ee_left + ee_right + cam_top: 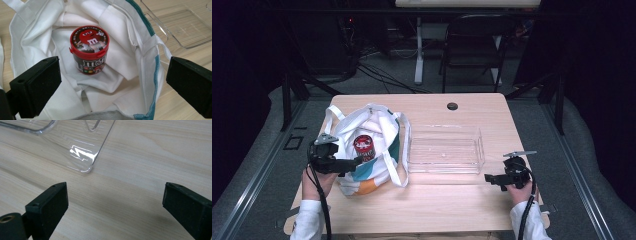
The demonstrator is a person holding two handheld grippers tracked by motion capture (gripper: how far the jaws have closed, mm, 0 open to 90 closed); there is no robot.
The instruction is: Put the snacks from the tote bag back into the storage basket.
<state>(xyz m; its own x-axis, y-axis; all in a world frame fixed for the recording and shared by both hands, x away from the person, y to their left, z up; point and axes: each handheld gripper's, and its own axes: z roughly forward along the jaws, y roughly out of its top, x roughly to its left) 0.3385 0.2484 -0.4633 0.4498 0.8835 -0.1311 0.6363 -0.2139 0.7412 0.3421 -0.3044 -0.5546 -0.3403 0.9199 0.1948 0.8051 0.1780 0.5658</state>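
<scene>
A white tote bag [372, 125] with teal and orange trim lies open on the left of the wooden table [447, 200]. Inside it stands a round candy tub [364, 146] with a red lid and a cartoon face on top [89, 48]. My left gripper [354, 161] hovers at the bag's near mouth, jaws wide apart and empty; in the left gripper view [112, 82] the tub sits just beyond them, untouched. My right gripper [488, 178] is open over bare wood near the front right corner of a clear plastic tray [446, 149] [85, 152].
The clear tray is empty and sits mid-table, right of the bag [140, 57]. A small dark grommet [452, 106] marks the table's far edge. A chair [474, 45] and a desk leg [418, 50] stand on the floor beyond.
</scene>
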